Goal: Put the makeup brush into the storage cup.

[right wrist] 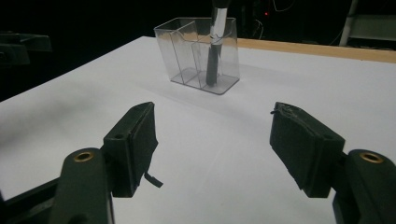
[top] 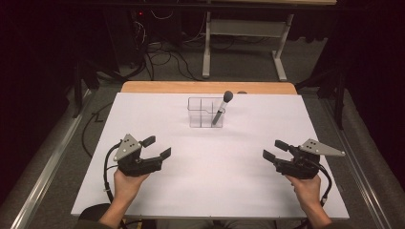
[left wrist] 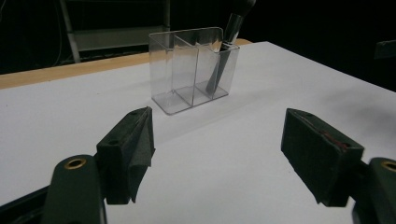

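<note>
A clear plastic organizer [top: 200, 113] with three compartments stands at the back middle of the white table. A dark brush [top: 222, 107] with a grey rounded head leans upright in its right-hand compartment. My left gripper [top: 157, 147] rests at the front left, open with nothing between its jaws, pointing toward the organizer [left wrist: 187, 70] and brush [left wrist: 229, 37]. My right gripper [top: 274, 150] sits at the front right, also open and holding nothing. In the right gripper view the organizer [right wrist: 187, 51] and brush [right wrist: 214, 56] lie ahead, well beyond my right gripper [right wrist: 215, 144]. My left gripper [left wrist: 217, 149] is likewise far from them.
The white tabletop [top: 215, 181] spreads wide between the two hands. A wooden strip [top: 205, 87] runs along its far edge. Beyond it, a grey table frame [top: 207, 47] and cables lie on the dark floor. Metal rails flank both sides.
</note>
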`<state>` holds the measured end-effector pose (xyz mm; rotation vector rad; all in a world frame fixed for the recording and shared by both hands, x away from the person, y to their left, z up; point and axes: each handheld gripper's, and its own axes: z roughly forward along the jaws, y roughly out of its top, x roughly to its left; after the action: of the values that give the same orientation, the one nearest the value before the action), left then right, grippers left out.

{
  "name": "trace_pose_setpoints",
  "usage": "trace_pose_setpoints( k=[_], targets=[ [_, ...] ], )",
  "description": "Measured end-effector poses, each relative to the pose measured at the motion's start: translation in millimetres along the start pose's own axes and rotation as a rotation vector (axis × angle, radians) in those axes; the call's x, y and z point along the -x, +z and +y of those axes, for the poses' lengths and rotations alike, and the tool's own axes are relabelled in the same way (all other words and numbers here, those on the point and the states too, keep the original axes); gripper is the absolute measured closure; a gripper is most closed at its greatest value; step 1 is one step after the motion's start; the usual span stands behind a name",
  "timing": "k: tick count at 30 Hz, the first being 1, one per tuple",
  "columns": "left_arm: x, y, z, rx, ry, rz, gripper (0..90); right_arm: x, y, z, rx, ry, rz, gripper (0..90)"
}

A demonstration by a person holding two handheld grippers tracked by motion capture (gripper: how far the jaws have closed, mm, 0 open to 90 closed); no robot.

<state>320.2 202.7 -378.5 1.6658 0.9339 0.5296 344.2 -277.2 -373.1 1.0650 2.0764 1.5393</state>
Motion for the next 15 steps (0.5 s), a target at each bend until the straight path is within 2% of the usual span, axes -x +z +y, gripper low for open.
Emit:
trace_pose_setpoints(
  k=[15],
  targets=[
    [-1.7, -1.0, 0.2, 0.005, 0.001, 0.013, 25.8, 12.0, -2.6, -9.9, 0.006, 0.028, -0.043, 31.8]
  ],
)
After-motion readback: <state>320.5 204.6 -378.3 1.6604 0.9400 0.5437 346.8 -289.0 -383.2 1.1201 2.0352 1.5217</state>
